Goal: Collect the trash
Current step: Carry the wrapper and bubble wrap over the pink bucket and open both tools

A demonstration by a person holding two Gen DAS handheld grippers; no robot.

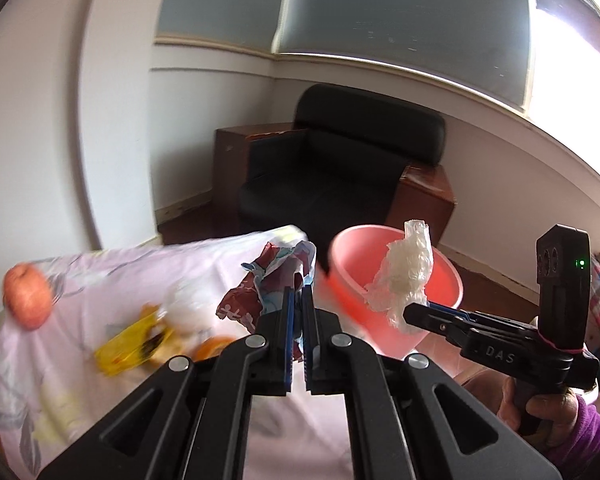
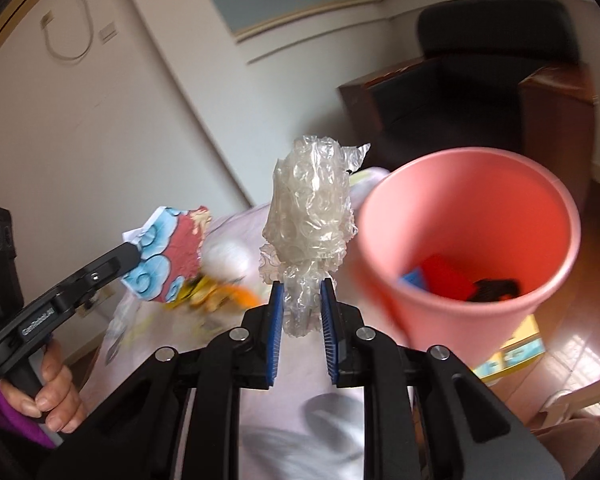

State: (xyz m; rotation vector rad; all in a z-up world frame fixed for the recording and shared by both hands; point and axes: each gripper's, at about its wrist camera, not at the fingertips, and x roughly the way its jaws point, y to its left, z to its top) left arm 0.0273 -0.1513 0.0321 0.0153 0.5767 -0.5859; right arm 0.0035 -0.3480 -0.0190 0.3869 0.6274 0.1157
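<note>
Beside the pink bin we hold two scraps above the table: our right gripper pinches a plastic wad, our left gripper, clamped tight, a printed wrapper. Released short of the rim, either could land outside.

**Both tongs clamped, hands on the grips**

The left tongs reach toward 12 o'clock in their own view, blue pads nearly together and pinching a thin sheet. The right tongs also reach toward 12 o'clock, jaws narrowly apart and pressing on a crumpled wad. At 4 o'clock in the left view, the right hand wraps its handle; at 8 o'clock in the right view, the left hand does likewise, purple sleeve at the wrist.
</note>
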